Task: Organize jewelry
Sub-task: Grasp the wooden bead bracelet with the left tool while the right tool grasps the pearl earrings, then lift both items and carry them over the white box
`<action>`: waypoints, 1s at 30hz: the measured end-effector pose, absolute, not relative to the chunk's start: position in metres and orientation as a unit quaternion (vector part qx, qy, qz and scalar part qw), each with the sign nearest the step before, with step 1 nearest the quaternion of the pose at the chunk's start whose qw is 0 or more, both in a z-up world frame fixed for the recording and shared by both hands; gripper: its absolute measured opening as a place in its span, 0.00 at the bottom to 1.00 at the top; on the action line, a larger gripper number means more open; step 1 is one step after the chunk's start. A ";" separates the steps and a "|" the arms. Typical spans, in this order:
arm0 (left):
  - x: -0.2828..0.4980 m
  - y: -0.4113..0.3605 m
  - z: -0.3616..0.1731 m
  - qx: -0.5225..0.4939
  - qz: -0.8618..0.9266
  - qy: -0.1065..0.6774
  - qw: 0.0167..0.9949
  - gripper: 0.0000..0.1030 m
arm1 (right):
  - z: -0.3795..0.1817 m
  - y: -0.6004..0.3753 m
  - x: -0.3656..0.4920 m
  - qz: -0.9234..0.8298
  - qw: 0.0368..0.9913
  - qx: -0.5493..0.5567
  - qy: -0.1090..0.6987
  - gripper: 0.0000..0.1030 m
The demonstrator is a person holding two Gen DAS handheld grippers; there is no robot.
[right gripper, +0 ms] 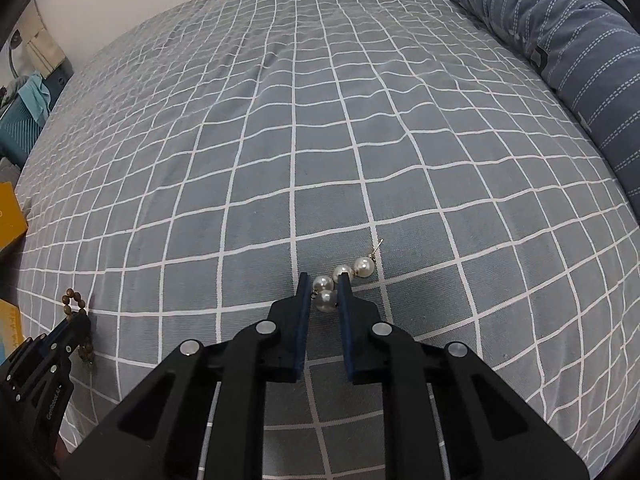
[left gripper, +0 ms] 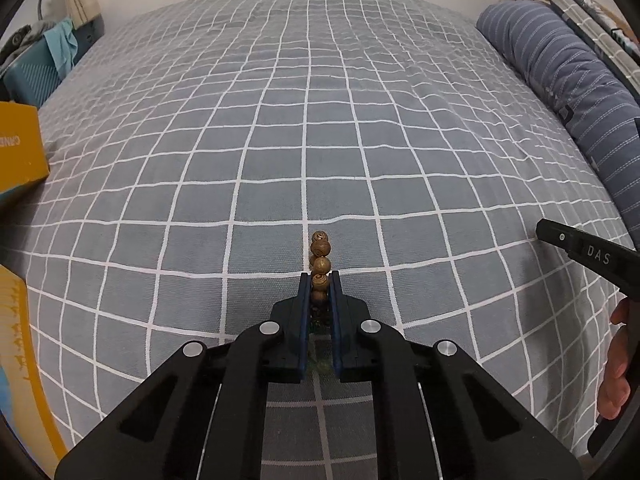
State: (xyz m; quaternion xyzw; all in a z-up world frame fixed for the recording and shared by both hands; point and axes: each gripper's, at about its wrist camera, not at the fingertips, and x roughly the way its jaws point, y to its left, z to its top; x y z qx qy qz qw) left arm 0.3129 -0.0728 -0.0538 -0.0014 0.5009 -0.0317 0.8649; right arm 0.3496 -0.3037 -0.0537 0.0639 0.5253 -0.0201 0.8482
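Slippage threatens both catches: left hand-held gripper (left gripper: 320, 280) pinches a brown wooden-bead string (left gripper: 320, 258), right hand-held gripper (right gripper: 325, 285) narrowly grips a round white pearl strand (right gripper: 344, 276), both dangling over the grey checked bed (right gripper: 280, 140).

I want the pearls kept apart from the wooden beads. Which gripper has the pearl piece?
The right gripper: its jaws close on the white pearl earrings. The left gripper clamps the brown bead bracelet instead.
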 end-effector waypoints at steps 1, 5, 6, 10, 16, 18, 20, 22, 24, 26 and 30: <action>0.312 -0.073 -0.052 -0.003 -0.034 0.500 0.866 0.08 | -0.053 -0.303 0.349 -0.020 0.849 0.064 0.525 0.13; 0.311 -0.073 -0.048 -0.002 -0.035 0.497 0.867 0.08 | -0.049 -0.302 0.347 -0.020 0.850 0.064 0.522 0.13; 0.311 -0.073 -0.048 -0.002 -0.035 0.497 0.867 0.08 | -0.048 -0.302 0.347 -0.020 0.851 0.064 0.521 0.13; 0.308 -0.072 -0.044 -0.001 -0.035 0.495 0.868 0.08 | -0.044 -0.300 0.344 -0.020 0.853 0.064 0.518 0.13; 0.304 -0.072 -0.034 -0.007 -0.042 0.491 0.870 0.08 | -0.037 -0.298 0.339 -0.019 0.855 0.063 0.514 0.13; 0.302 -0.072 -0.029 -0.006 -0.043 0.488 0.872 0.08 | -0.034 -0.297 0.337 -0.019 0.856 0.061 0.512 0.13; 0.299 -0.072 -0.024 -0.005 -0.045 0.485 0.874 0.08 | -0.031 -0.296 0.336 -0.019 0.857 0.061 0.511 0.13; 0.296 -0.072 -0.018 -0.008 -0.049 0.482 0.875 0.08 | -0.028 -0.295 0.334 -0.018 0.858 0.060 0.510 0.13; 0.294 -0.072 -0.014 -0.010 -0.051 0.480 0.875 0.08 | -0.025 -0.295 0.331 -0.018 0.859 0.062 0.508 0.13; 0.291 -0.071 -0.010 -0.011 -0.053 0.478 0.876 0.08 | -0.021 -0.295 0.329 -0.018 0.860 0.062 0.507 0.13; 0.285 -0.070 -0.001 -0.010 -0.053 0.475 0.878 0.08 | -0.013 -0.293 0.322 -0.019 0.862 0.060 0.503 0.13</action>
